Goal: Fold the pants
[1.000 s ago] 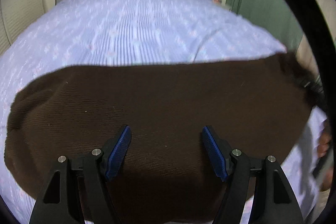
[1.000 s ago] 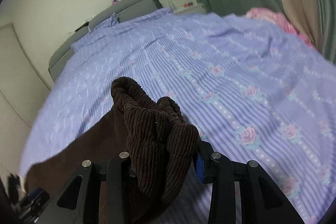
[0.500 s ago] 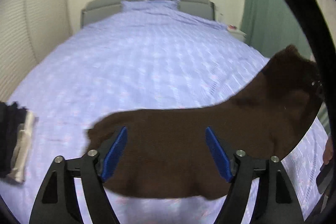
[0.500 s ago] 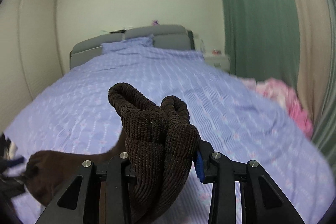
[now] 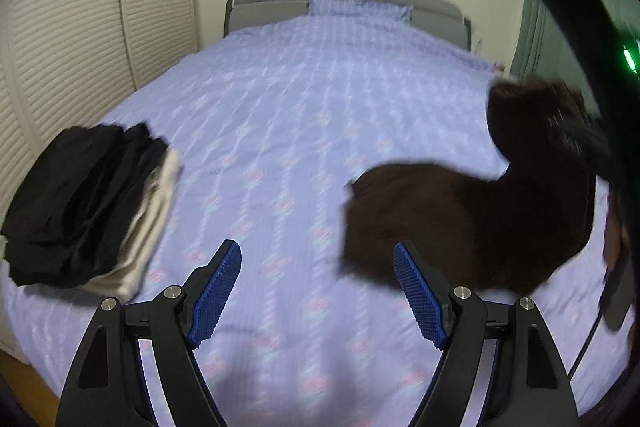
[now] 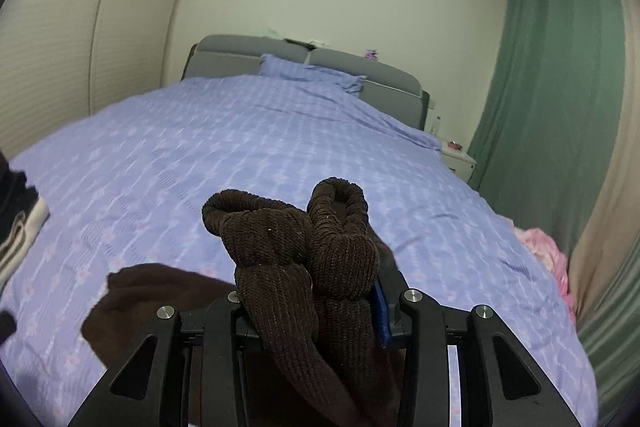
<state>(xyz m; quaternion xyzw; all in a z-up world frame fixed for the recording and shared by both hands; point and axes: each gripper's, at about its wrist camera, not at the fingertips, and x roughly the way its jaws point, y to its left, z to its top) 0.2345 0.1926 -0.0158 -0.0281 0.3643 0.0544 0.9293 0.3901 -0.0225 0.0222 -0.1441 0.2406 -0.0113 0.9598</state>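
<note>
The dark brown corduroy pants [image 5: 472,223] hang over the bed at the right of the left wrist view, lifted at their right end. My left gripper [image 5: 318,291] is open and empty, above the bedspread to the left of the pants. My right gripper [image 6: 308,303] is shut on a bunched edge of the pants [image 6: 296,247], which bulges up between its fingers. The rest of the pants trails down to the left [image 6: 144,299].
A purple floral bedspread [image 5: 288,115] covers the bed. A stack of folded black and white clothes [image 5: 84,203] lies at its left edge, also in the right wrist view [image 6: 20,223]. Pink fabric [image 6: 544,251] lies at the right edge by green curtains [image 6: 540,107].
My right gripper lifted the pants up and to the right; they slid out from under my open left gripper. The left view swung left and the folded stack came into view.
</note>
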